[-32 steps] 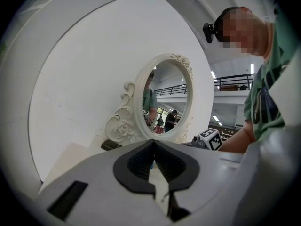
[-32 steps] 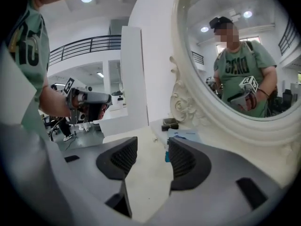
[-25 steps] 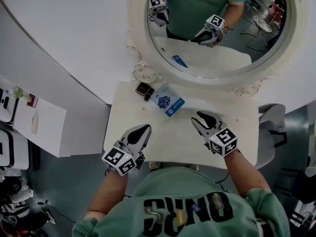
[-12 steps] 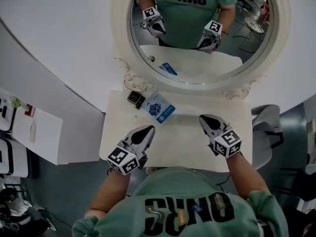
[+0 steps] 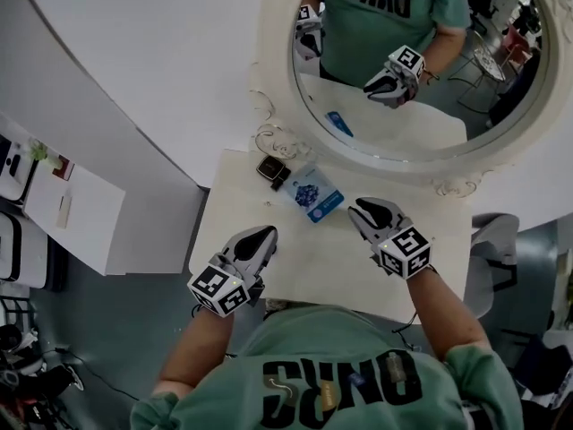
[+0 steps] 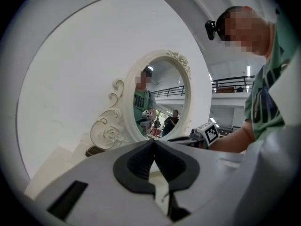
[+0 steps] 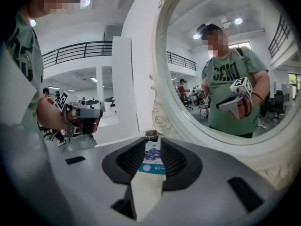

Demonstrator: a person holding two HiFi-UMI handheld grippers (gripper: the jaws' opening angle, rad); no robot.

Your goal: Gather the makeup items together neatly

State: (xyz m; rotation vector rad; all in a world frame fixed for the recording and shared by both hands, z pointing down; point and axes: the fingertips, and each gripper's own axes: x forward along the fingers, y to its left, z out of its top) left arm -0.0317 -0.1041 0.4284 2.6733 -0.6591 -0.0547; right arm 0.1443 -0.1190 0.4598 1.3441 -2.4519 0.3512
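A blue packet (image 5: 313,195) lies flat at the back of the white table (image 5: 313,262), and a small dark compact (image 5: 270,170) sits just left of it by the mirror's frame. My right gripper (image 5: 356,206) hovers just right of the packet. Its jaws are opening, with nothing between them. Through their gap in the right gripper view (image 7: 153,141) I see the blue packet (image 7: 152,163) and the compact (image 7: 151,135) ahead. My left gripper (image 5: 262,235) is shut and empty over the table's left front; its tips meet in the left gripper view (image 6: 153,143).
A round mirror in an ornate white frame (image 5: 273,137) stands along the table's back edge against the white wall and reflects the person and both grippers. A white side unit (image 5: 67,218) is at the left below the table. A chair (image 5: 491,231) is at the right.
My right gripper has moved left, closer to the blue packet. The left gripper has stayed at the table's left front. The head view has shifted.
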